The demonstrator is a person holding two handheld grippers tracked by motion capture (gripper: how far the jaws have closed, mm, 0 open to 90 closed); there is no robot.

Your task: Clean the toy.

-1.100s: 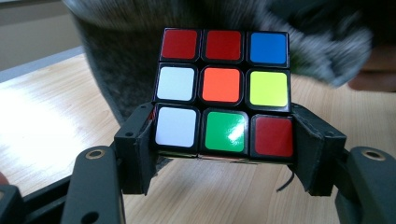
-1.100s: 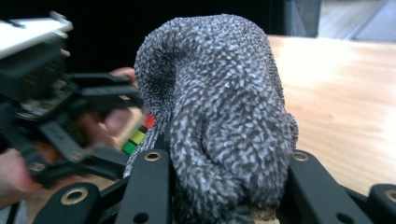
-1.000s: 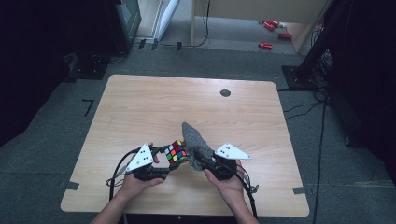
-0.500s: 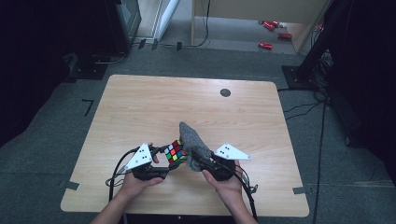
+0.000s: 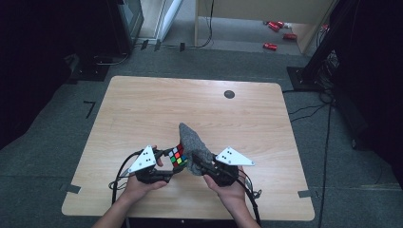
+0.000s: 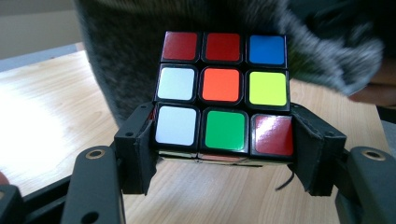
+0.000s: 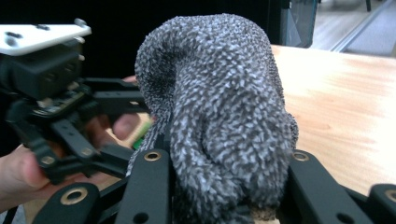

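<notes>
Right now the two hands meet over the near middle of the counter [image 5: 142, 109], and the job looks like a wipe-down of a puzzle cube. The left gripper [image 6: 224, 154] pinches the cube [image 6: 223, 93] by its lowest row, one jaw on each side, so the upper two rows stand clear and the face tilts up toward the cloth. That low, side-on hold seems deliberate: it keeps the coloured face bare for rubbing. From the high view the cube [image 5: 177, 155] sits just off the counter, between the left gripper [image 5: 164, 173] and the right gripper [image 5: 197, 166].

Over on the right, the jaws are clamped tight on a grey, nubbly cloth [image 7: 219, 107], bunched into a tall wad that rises from between them. Gripping it low in a bundle probably gives a firm pad to push with. In the high view the cloth [image 5: 192, 142] leans against the cube's far side, touching or all but touching; the exact contact is hard to tell.

The count: one cube, with nine stickers on the face shown, three red, two white, one blue, one orange, one yellow, one green. One cloth. Two grippers, one per hand. One dark round disc [image 5: 229, 94] lies well apart near the counter's far edge.
</notes>
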